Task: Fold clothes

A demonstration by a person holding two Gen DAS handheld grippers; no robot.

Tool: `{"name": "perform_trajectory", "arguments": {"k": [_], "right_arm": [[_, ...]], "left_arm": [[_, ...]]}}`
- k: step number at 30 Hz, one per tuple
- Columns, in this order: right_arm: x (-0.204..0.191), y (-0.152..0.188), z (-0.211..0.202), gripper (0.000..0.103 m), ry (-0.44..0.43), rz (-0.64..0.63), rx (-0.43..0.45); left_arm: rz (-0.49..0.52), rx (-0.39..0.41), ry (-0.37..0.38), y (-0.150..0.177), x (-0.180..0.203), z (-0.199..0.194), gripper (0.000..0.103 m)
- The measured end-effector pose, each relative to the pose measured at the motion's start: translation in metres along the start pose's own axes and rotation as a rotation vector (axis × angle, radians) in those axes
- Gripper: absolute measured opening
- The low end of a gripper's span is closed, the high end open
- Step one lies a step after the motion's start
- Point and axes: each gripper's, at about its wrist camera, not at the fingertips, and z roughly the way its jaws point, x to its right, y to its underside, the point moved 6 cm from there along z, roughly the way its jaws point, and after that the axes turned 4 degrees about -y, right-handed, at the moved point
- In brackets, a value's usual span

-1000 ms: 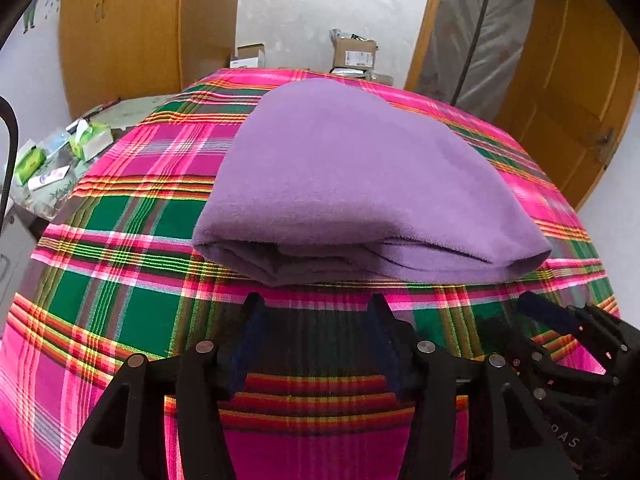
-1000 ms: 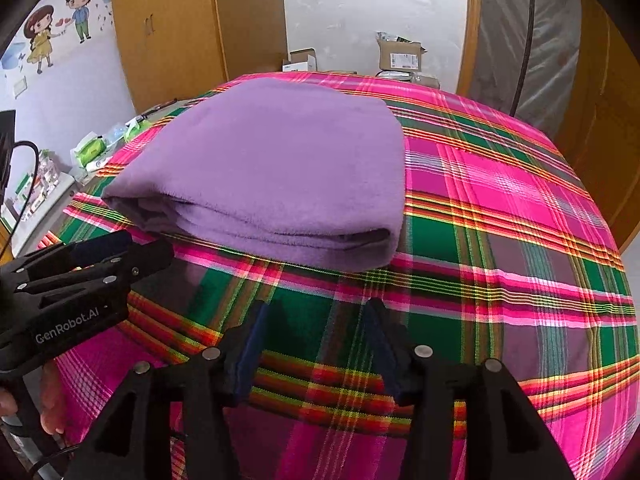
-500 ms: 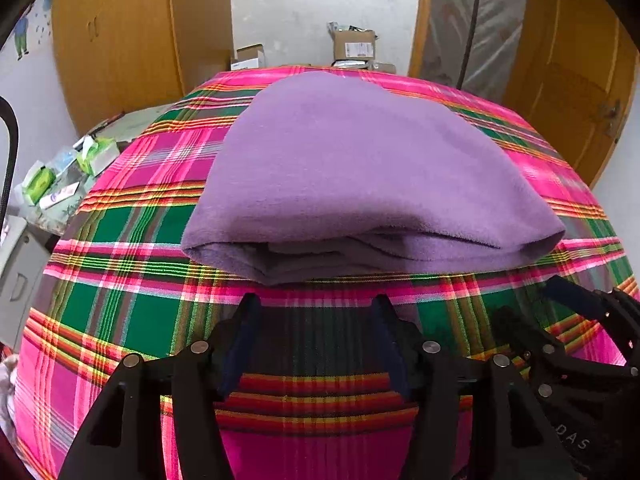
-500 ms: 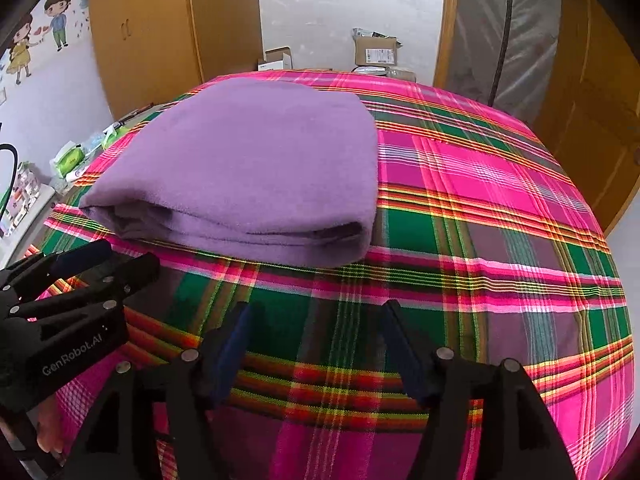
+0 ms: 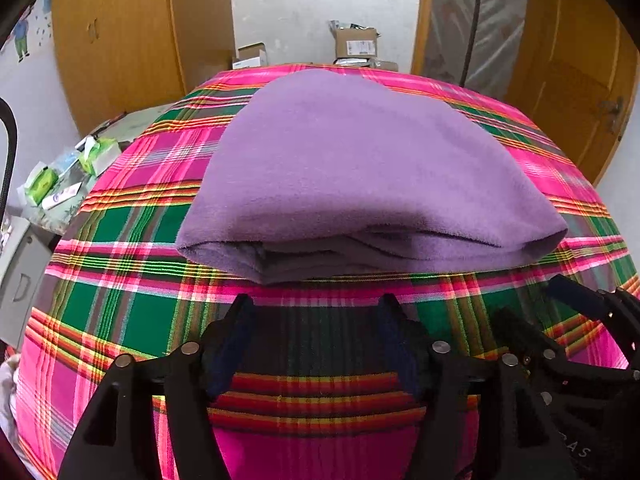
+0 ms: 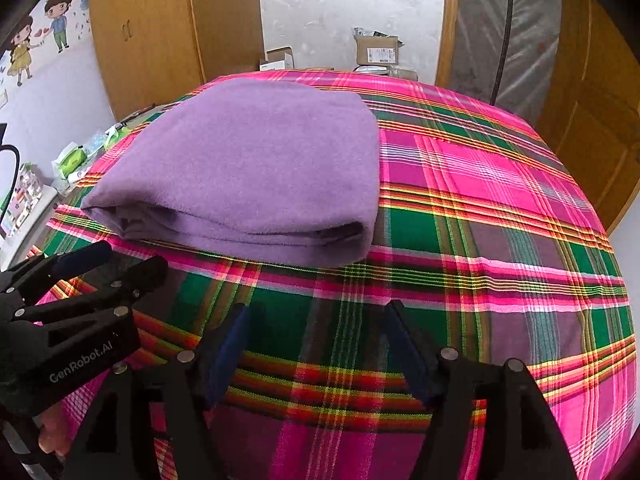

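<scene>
A purple fleece garment lies folded in a thick rectangle on the pink-and-green plaid cloth, its layered open edges facing me. Just short of that near edge, my left gripper hovers with its jaws opening and nothing between them. The right wrist view shows the garment to the left of centre. My right gripper stands open and empty over bare plaid, below the garment's near right corner. Each gripper appears in the other's view: the right gripper and the left gripper.
Cardboard boxes sit on the floor beyond the far edge. A low side table with green tissue packs stands at the left. Wooden wardrobe doors and a door flank the room. Bare plaid spreads to the garment's right.
Both grippers' jaws have spread wider. The garment lies as before, and both hands have hardly shifted.
</scene>
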Motion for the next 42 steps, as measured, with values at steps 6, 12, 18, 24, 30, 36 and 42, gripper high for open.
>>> {"name": "perform_trajectory", "arguments": {"k": [6, 12, 18, 24, 30, 36, 42], "right_arm": [[0.0019, 0.0003, 0.0, 0.07, -0.004, 0.001, 0.0], [0.0021, 0.0001, -0.0005, 0.07, -0.007, 0.001, 0.0], [0.0025, -0.0001, 0.0005, 0.07, -0.008, 0.0, 0.0], [0.0007, 0.0, 0.0007, 0.071, -0.009, -0.001, -0.002], [0.0007, -0.0002, 0.0009, 0.072, -0.01, -0.001, -0.002], [0.0009, -0.0003, 0.0011, 0.072, -0.01, -0.001, -0.002], [0.0009, -0.0004, 0.0012, 0.072, -0.01, -0.001, -0.002]], "left_arm": [[0.003, -0.003, 0.006, -0.0001, 0.0018, 0.0003, 0.074], [0.005, -0.003, 0.004, 0.0006, 0.003, -0.0002, 0.074], [0.005, -0.003, 0.004, 0.0006, 0.0037, -0.0003, 0.075], [0.004, -0.004, 0.004, 0.0006, 0.004, -0.0005, 0.075], [0.003, -0.004, 0.002, 0.0011, 0.0043, -0.0007, 0.075], [0.003, -0.004, 0.002, 0.001, 0.0043, -0.0006, 0.075], [0.003, -0.004, 0.002, 0.0011, 0.0046, -0.0008, 0.075]]}}
